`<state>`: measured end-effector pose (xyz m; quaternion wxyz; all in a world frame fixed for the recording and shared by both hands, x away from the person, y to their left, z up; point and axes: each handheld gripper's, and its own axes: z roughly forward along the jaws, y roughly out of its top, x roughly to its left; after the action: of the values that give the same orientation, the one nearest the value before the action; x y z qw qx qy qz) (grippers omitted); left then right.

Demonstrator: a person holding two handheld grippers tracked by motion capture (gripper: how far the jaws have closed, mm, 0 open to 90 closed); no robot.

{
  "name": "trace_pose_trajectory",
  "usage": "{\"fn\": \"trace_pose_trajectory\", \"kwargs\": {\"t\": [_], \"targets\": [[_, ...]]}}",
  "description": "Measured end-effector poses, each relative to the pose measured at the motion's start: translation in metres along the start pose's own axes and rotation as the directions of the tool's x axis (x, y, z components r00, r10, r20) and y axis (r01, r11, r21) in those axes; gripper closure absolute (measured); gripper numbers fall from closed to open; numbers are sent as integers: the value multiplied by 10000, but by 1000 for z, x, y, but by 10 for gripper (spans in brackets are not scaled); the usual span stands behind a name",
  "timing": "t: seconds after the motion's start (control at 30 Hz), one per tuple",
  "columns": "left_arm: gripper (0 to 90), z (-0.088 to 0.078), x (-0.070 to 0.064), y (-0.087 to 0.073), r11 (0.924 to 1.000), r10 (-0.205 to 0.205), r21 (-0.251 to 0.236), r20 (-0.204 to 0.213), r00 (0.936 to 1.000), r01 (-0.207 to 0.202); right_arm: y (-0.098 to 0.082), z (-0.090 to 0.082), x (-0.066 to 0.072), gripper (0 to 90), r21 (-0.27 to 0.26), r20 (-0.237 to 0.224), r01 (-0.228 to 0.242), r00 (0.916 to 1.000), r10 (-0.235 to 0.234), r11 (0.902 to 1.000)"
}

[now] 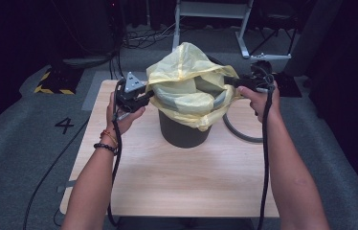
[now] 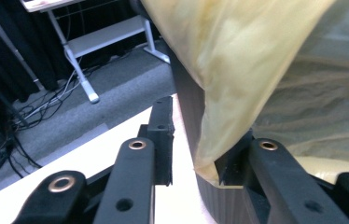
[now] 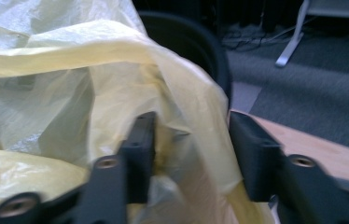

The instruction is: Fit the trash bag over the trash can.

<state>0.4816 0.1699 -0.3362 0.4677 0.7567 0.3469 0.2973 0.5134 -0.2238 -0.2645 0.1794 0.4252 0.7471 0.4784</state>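
A light wooden table (image 1: 177, 177) stood on grey carpet (image 1: 19, 143), with a painted 4 (image 1: 65, 125) on the floor at 9 o'clock from it. A yellow-and-black striped strip (image 1: 52, 89) lay at 10 o'clock, and the white legs of a frame (image 1: 244, 36) and loose cables (image 1: 141, 38) sat in the dark room at 12 o'clock.

A dark bucket (image 1: 183, 133) stood past the table's middle, a yellow plastic bag (image 1: 186, 81) draped over its mouth and billowing above it.

At 9 o'clock from the bucket, the left gripper (image 1: 147, 97) met the rim. In the left gripper view its fingers (image 2: 162, 135) stood apart, 1 outside the bucket wall (image 2: 189, 112) and 1 inside under the bag's hem (image 2: 219, 116); whether they pressed on the wall I could not tell.

At 3 o'clock, the right gripper (image 1: 232, 82) reached the bag's edge. In the right gripper view its fingers (image 3: 252, 154) stood parted, a fold of bag (image 3: 191, 135) hanging loose between them, touching the left one. A grey ring (image 1: 237, 132) lay on the table at 4 o'clock from the bucket.
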Motion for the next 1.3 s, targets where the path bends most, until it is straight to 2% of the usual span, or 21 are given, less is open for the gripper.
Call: {"fn": "trace_pose_trajectory", "kwargs": {"t": [0.07, 0.13, 0.2, 0.23, 0.27, 0.3, 0.33, 0.4, 0.43, 0.47, 0.53, 0.57, 0.6, 0.63, 0.7, 0.77, 0.8, 0.83, 1.0, 1.17, 1.3], "targets": [[701, -7, 6, 0, 9999, -44, -91, -65, 10000, 44, -2, -4, -3, 473, -426, 158, 44, 9999, -38, 9991], [614, -14, 12, 1, 9994, -197, -297, 57, 9998, 198, -4, -11, -8, 422, -931, 39, 103, 9999, -100, 9956], [556, -21, 16, 2, 9988, -199, -441, -148, 9997, 193, -6, -18, -12, 444, -1359, -237, 205, 9994, -239, 9905], [506, -24, 19, 3, 9981, -307, -532, -145, 9994, 299, -6, -21, -15, 453, -1449, -114, 290, 9995, -310, 9890], [448, -29, 23, 3, 9962, -431, -770, -153, 9990, 418, -7, -23, -18, 500, -1624, -9, 334, 9994, -339, 9862], [431, -32, 26, 4, 9940, -537, -949, 95, 9985, 543, -7, -25, -20, 521, -1800, -126, 417, 9989, -447, 9828], [418, -35, 28, 4, 9927, -606, -1026, 330, 9976, 637, -7, -26, -21, 557, -1857, -2, 613, 9980, -624, 9807], [374, -41, 31, 5, 9906, -554, -1233, 324, 9979, 590, -8, -29, -22, 656, -2055, -107, 961, 9949, -1004, 9739], [373, -43, 32, 6, 9882, -627, -1369, 441, 9971, 682, -8, -30, -23, 765, -2072, -94, 1095, 9934, -1139, 9722], [384, -45, 34, 6, 9852, -733, -1508, 595, 9955, 816, -9, -30, -23, 806, -2000, 26, 1196, 9926, -1216, 9725], [407, -47, 35, 8, 9819, -744, -1678, 824, 9938, 874, -10, -28, -24, 842, -1853, -177, 1280, 9909, -1336, 9743], [442, -48, 35, 10, 9835, -555, -1665, 946, 9940, 707, -10, -26, -24, 875, -1793, -187, 1359, 9898, -1415, 9743], [534, -48, 34, 13, 9846, -337, -1677, 938, 9950, 491, -11, -24, -24, 900, -1708, -69, 1491, 9883, -1525, 9739], [548, -47, 32, 16, 9853, -193, -1674, 843, 9963, 333, -12, -22, -25, 900, -1651, -53, 1489, 9884, -1518, 9750], [714, -43, 29, 21, 9881, 134, -1537, 789, 9968, -11, -12, -20, -26, 900, -1658, 66, 1569, 9874, -1580, 9736], [777, -40, 28, 26, 9890, 306, -1471, 892, 9955, -173, -12, -18, -27, 900, -1797, -17, 1501, 9882, -1529, 9722], [851, -37, 26, 28, 9904, 406, -1344, 693, 9968, -310, -12, -17, -28, 900, -1897, -74, 1427, 9891, -1468, 9714], [881, -33, 26, 31, 9929, 341, -1162, 580, 9977, -272, -12, -16, -28, 900, -1888, 142, 1460, 9892, -1460, 9711], [898, -11, 25, 33, 10000, 15, 83, 118, 9999, -16, -16, -7, -33, 900, -1810, 516, 1296, 9912, -1222, 9749], [898, 12, 20, 29, 9963, -26, 863, -35, 10000, 29, -26, 8, -35, 900, -1428, 847, 1266, 9897, -1153, 9816], [899, 25, 16, 25, 9924, -5, 1233, 125, 9999, -10, -35, 20, -36, 900, -1171, 795, 1212, 9905, -1124, 9857]]}}
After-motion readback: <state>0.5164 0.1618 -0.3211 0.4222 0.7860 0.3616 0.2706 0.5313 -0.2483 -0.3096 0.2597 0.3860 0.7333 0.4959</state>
